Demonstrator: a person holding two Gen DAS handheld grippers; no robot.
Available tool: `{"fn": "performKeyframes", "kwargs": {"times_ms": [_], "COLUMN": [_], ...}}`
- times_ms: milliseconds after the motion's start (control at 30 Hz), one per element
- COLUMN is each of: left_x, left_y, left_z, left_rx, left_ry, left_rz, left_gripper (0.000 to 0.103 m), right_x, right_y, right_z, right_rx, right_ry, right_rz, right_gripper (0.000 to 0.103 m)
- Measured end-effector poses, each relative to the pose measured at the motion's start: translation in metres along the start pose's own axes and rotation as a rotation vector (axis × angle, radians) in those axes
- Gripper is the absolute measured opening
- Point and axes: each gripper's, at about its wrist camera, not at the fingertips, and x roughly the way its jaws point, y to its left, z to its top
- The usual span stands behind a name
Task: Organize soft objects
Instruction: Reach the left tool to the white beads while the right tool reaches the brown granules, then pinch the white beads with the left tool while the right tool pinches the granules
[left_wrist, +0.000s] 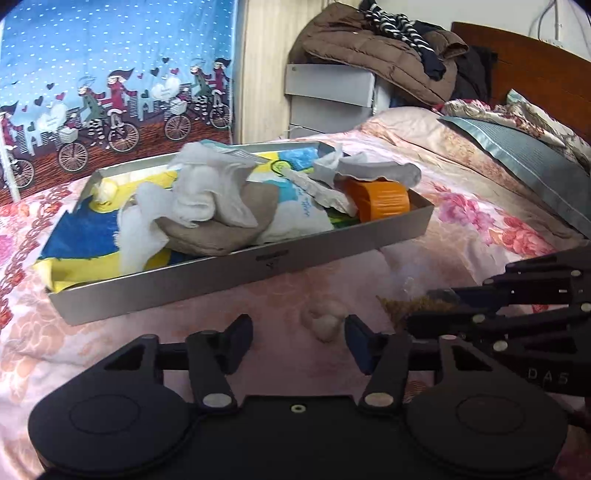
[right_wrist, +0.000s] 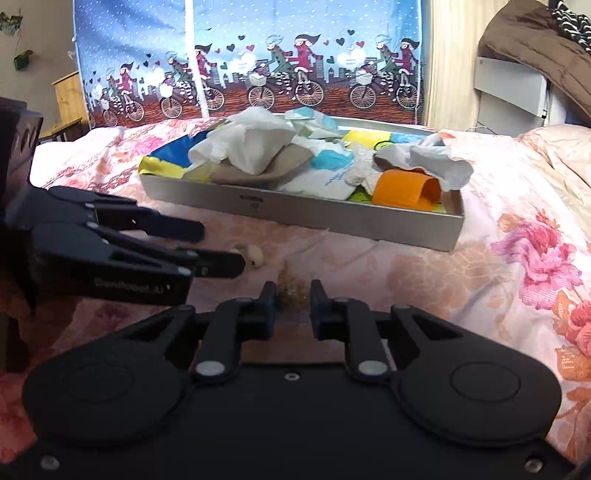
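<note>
Tray (left_wrist: 236, 275) bottom: we see little — cloths cover it.
Brown tuft (right_wrist: 291, 288): blurred, lower centre — we can't identify it.

1. The tray (left_wrist: 207, 280) sits on the bed (left_wrist: 461, 206), with cloths (left_wrist: 207, 192) piled inside and a cup (left_wrist: 384, 201) at its right end.
2. Nearer than the tray, a small ball (left_wrist: 325, 323) lies on the bed, between the left gripper (left_wrist: 299, 339) fingers.
3. Just right of the ball lies a fuzzy tuft (right_wrist: 291, 288), between the right gripper (right_wrist: 292, 306) fingers.
</note>
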Motion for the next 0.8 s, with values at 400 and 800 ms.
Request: {"fn": "performKeyframes", "kwargs": {"times_ms": [400,800], "left_x": [0.007,-0.057], "left_y": [-0.018,-0.024], "left_z": [0.003,0.020], "left_rx": [0.031,-0.015], "left_ry": [0.036,-0.108], "left_rz": [0.050,0.195], "left_gripper": [0.027,0.027], "right_x": [-0.001,-0.023], "right_y": [-0.004,0.006], "right_z": [0.001,0.010], "right_rx": [0.020,-0.050], "right_ry": [-0.012,-0.118], "right_rz": [-0.007,-0.025], "right_gripper": [0.008,0.002]}}
